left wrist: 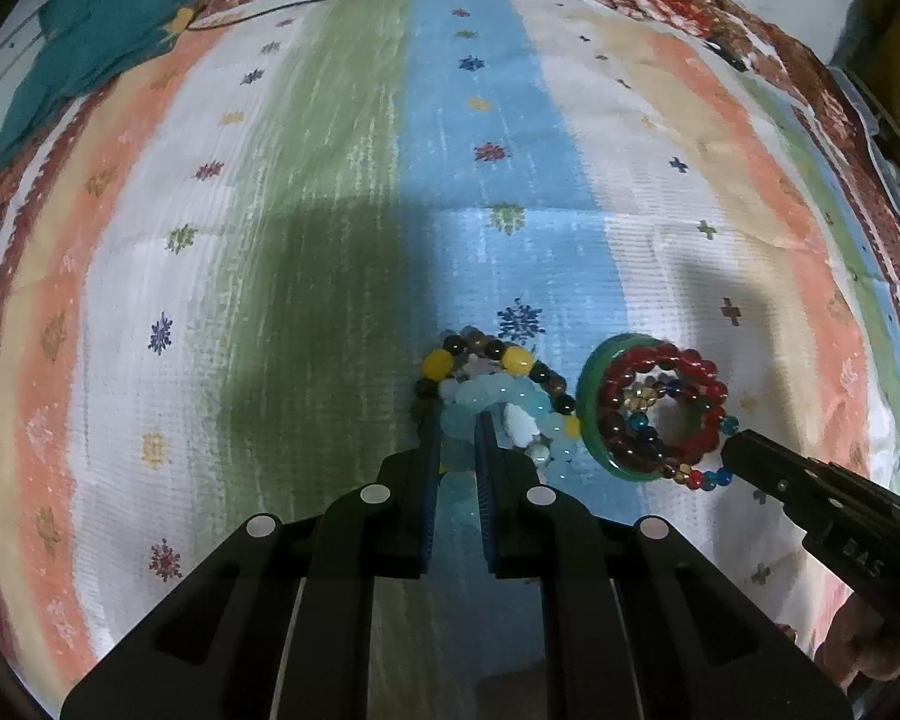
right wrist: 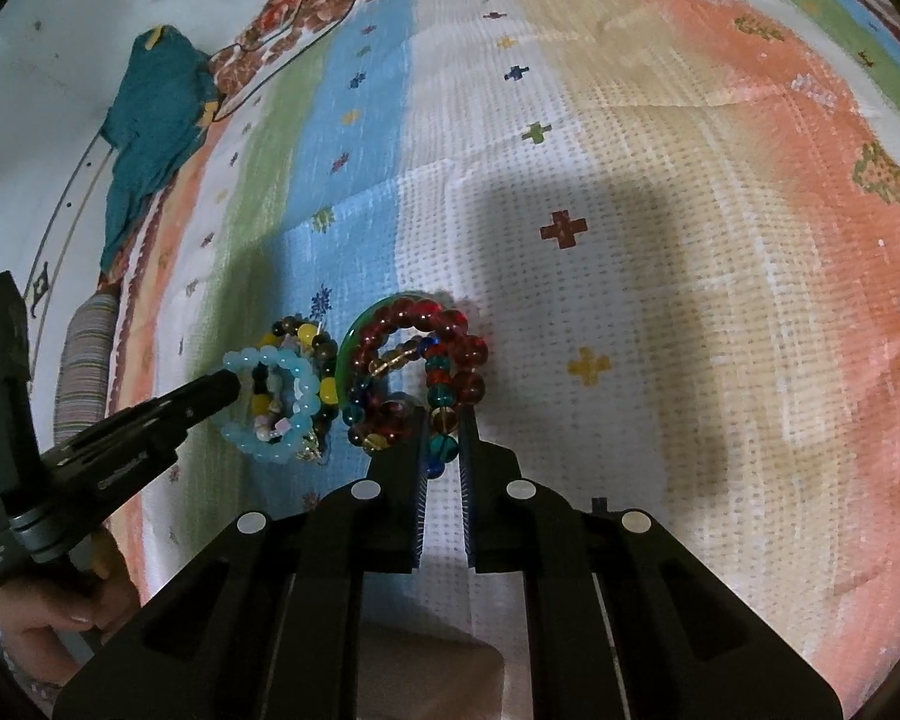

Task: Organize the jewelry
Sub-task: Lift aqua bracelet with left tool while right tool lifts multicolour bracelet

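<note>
Two piles of bead bracelets lie on a striped cloth. My left gripper (left wrist: 457,426) is shut on a light blue bead bracelet (left wrist: 492,396) that lies on a dark and yellow bead bracelet (left wrist: 510,360). It also shows in the right wrist view (right wrist: 270,396). To its right a green bangle (left wrist: 588,384) holds red (left wrist: 690,360) and multicoloured bead bracelets. My right gripper (right wrist: 444,420) is shut on the multicoloured bead bracelet (right wrist: 441,414), next to the red bead bracelet (right wrist: 444,324) and the bangle (right wrist: 354,330).
The striped, patterned cloth (left wrist: 330,180) covers the whole surface. A teal garment (left wrist: 102,30) lies at the far left edge, with a thin dark cable (left wrist: 306,0) beside it. A striped bolster (right wrist: 84,354) lies at the left edge.
</note>
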Action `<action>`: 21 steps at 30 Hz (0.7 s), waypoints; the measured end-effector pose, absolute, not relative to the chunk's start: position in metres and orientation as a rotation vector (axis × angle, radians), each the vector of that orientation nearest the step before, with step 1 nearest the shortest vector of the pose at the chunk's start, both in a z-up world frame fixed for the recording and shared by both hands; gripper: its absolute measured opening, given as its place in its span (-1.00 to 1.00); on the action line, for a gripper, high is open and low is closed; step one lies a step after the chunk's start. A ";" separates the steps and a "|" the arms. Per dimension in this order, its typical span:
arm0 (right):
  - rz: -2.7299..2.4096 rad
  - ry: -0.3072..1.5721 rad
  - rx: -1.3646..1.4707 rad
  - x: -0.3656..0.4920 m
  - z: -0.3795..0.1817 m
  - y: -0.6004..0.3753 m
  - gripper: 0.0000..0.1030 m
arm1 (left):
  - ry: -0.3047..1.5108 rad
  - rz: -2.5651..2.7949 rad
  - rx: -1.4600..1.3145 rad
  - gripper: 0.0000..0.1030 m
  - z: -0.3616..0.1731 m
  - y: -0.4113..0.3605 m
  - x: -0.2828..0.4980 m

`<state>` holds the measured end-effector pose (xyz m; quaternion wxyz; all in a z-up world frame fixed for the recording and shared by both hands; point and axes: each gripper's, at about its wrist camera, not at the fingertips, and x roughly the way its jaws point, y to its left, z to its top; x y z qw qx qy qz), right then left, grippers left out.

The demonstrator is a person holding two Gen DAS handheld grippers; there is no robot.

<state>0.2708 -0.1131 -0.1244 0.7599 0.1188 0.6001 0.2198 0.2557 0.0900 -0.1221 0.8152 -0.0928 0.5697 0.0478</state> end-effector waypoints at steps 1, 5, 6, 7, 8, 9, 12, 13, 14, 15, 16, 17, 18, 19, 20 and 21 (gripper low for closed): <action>0.478 1.305 0.256 0.270 -0.124 -0.113 -0.80 | 1.213 0.100 -0.197 -0.79 -0.121 0.089 0.257; 0.473 1.296 0.244 0.269 -0.121 -0.114 -0.80 | 1.194 0.083 -0.191 -0.79 -0.112 0.083 0.256; 0.472 1.295 0.244 0.268 -0.121 -0.115 -0.80 | 1.188 0.078 -0.190 -0.79 -0.109 0.082 0.254; 0.471 1.294 0.243 0.268 -0.121 -0.115 -0.80 | 1.184 0.075 -0.188 -0.79 -0.108 0.080 0.254; 0.469 1.293 0.240 0.268 -0.121 -0.115 -0.80 | 1.179 0.071 -0.186 -0.79 -0.105 0.079 0.254; 0.467 1.290 0.236 0.267 -0.120 -0.115 -0.80 | 1.175 0.067 -0.183 -0.79 -0.104 0.077 0.253; 0.465 1.286 0.232 0.266 -0.119 -0.116 -0.80 | 1.169 0.062 -0.167 -0.79 -0.100 0.072 0.252; 0.465 1.284 0.233 0.265 -0.119 -0.116 -0.80 | 1.167 0.062 -0.164 -0.79 -0.100 0.072 0.251; 0.464 1.283 0.233 0.265 -0.118 -0.115 -0.80 | 1.166 0.062 -0.163 -0.79 -0.099 0.072 0.250; 0.464 1.279 0.231 0.265 -0.117 -0.116 -0.80 | 1.164 0.063 -0.160 -0.79 -0.098 0.071 0.250; 0.465 1.276 0.228 0.264 -0.116 -0.116 -0.80 | 1.161 0.064 -0.159 -0.79 -0.097 0.071 0.249; 0.465 1.272 0.223 0.264 -0.115 -0.115 -0.80 | 1.159 0.066 -0.159 -0.79 -0.096 0.071 0.249; 0.465 1.266 0.216 0.263 -0.114 -0.115 -0.80 | 1.155 0.067 -0.157 -0.79 -0.095 0.071 0.248; 0.463 1.261 0.211 0.261 -0.113 -0.115 -0.80 | 1.152 0.068 -0.157 -0.79 -0.094 0.071 0.247; 0.463 1.254 0.205 0.260 -0.111 -0.115 -0.80 | 1.149 0.068 -0.158 -0.79 -0.093 0.071 0.247; 0.461 1.244 0.196 0.259 -0.109 -0.115 -0.80 | 1.144 0.068 -0.159 -0.79 -0.091 0.071 0.246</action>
